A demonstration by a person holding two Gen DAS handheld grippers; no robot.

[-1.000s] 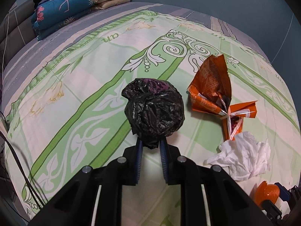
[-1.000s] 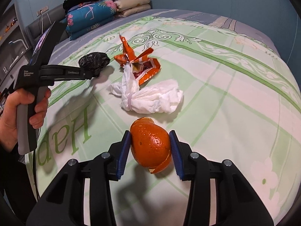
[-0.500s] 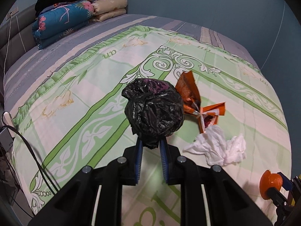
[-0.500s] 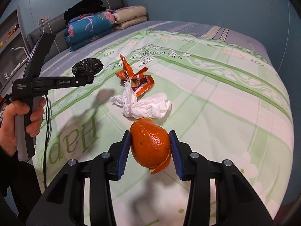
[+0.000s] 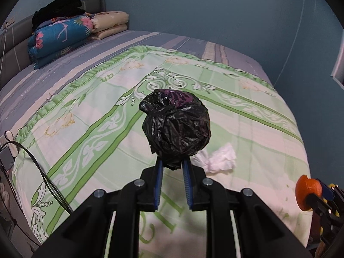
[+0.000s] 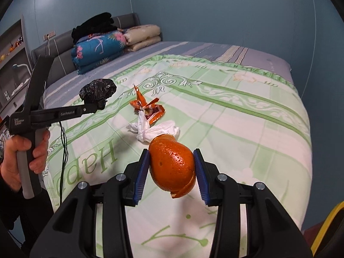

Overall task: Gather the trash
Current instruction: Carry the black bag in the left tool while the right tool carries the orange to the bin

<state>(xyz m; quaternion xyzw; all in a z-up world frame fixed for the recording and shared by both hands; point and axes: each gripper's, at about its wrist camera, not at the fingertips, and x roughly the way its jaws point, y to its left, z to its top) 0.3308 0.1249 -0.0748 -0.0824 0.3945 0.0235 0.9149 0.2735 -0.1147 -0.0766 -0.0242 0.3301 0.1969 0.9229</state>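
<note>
My left gripper (image 5: pixel 172 163) is shut on the knotted tail of a crumpled black plastic bag (image 5: pixel 176 124), held up above the bed. From the right wrist view the same black bag (image 6: pixel 97 93) hangs at the left, with the left gripper (image 6: pixel 94 107) carried by a hand (image 6: pixel 32 150). My right gripper (image 6: pixel 172 161) is shut on an orange peel (image 6: pixel 172 167); that orange peel (image 5: pixel 307 191) also shows at the left wrist view's right edge. On the bedspread lie a white tissue wad (image 6: pixel 150 131), also seen as the tissue (image 5: pixel 217 157), and an orange snack wrapper (image 6: pixel 148 108).
The green patterned bedspread (image 6: pixel 236 129) covers a wide bed. Folded blankets and pillows (image 6: pixel 103 47) are stacked by the headboard. Cables (image 5: pixel 43 178) hang at the bed's left edge. A yellow object (image 6: pixel 329 230) sits at the lower right corner. Blue walls surround the bed.
Both grippers have risen and pulled back from the bed with their loads. The tissue and wrapper look smaller and farther; in the left wrist view the bag now hides the wrapper.
</note>
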